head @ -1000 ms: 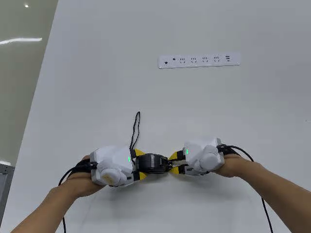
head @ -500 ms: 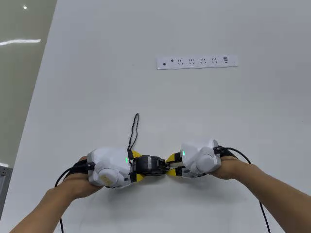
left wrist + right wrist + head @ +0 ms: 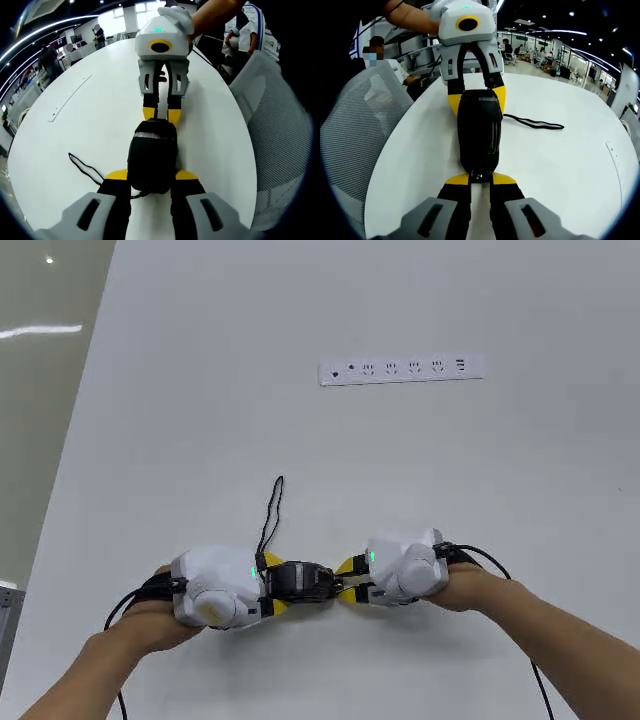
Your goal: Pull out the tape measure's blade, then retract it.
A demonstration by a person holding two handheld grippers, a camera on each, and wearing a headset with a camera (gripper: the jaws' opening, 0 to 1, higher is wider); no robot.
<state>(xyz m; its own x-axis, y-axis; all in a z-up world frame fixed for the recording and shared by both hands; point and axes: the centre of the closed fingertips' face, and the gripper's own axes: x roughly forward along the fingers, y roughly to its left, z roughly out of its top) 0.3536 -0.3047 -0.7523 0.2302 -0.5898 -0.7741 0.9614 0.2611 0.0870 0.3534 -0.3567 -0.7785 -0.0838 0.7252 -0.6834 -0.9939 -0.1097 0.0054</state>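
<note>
So, quick rundown:

- The tape measure [image 3: 300, 580] lies on the white table [image 3: 200, 440], near the person's edge, right between the two grippers.
- Looks-wise it's a chunky black case with rounded corners, kind of glossy. In the left gripper view there's a greyish band across the end of the tape measure [image 3: 152, 155] that points away from the camera.
- A thin black wrist cord [image 3: 270, 515] trails from the case across the table, toward the power strip [image 3: 400, 370] but stopping well short of it.
- The left gripper [image 3: 275, 583] has its yellow-tipped jaws spread about as wide as the case and clamped on its two sides. In its own view the left gripper [image 3: 151, 176] hugs the near end of the body.
- The right gripper [image 3: 346, 581] comes in from the opposite side, and its tips touch the case's other end.
- In its own view the right gripper [image 3: 480, 180] has its jaws nearly together, nipping a small dark tab at the near end of the tape measure [image 3: 479, 130].
- Each gripper sees the other head-on: the right gripper [image 3: 161, 114] is in line past the case, and so is the left gripper [image 3: 476, 100].
- A mesh chair [image 3: 365, 115] stands beside the table.
</note>
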